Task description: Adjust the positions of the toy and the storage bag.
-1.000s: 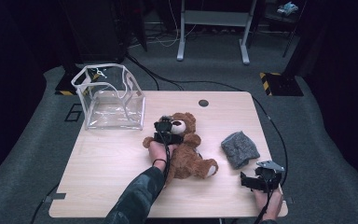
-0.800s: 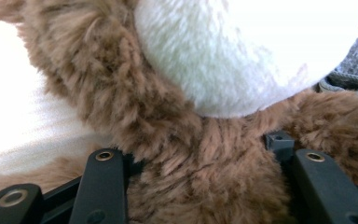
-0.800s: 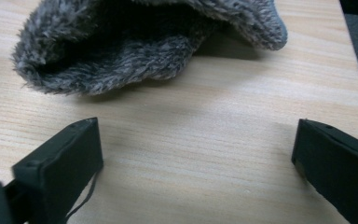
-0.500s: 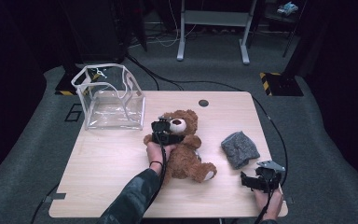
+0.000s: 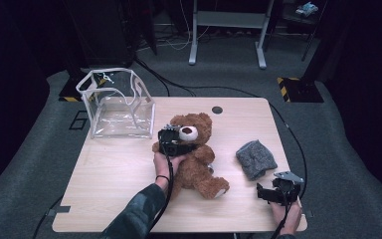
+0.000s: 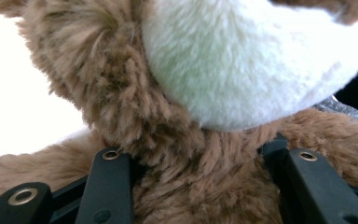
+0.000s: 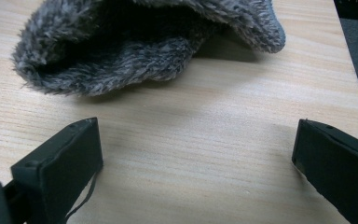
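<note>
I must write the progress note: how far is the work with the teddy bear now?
Done: the left tool is clamped on the teddy bear at its neck. In hand: raising its upper body. Left: the legs lie on the table; the clear box is empty, the grey hat untouched.

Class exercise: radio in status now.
Left gripper closing on teddy bear neck. Right gripper open, before grey hat. Clear bag path unobstructed.

A clear plastic box (image 5: 117,107), open at the top, stands on the far left part of the wooden table (image 5: 109,174). A grey fuzzy cloth (image 5: 256,158) lies crumpled toward the right edge. A small dark round disc (image 5: 217,109) sits near the far edge.
</note>
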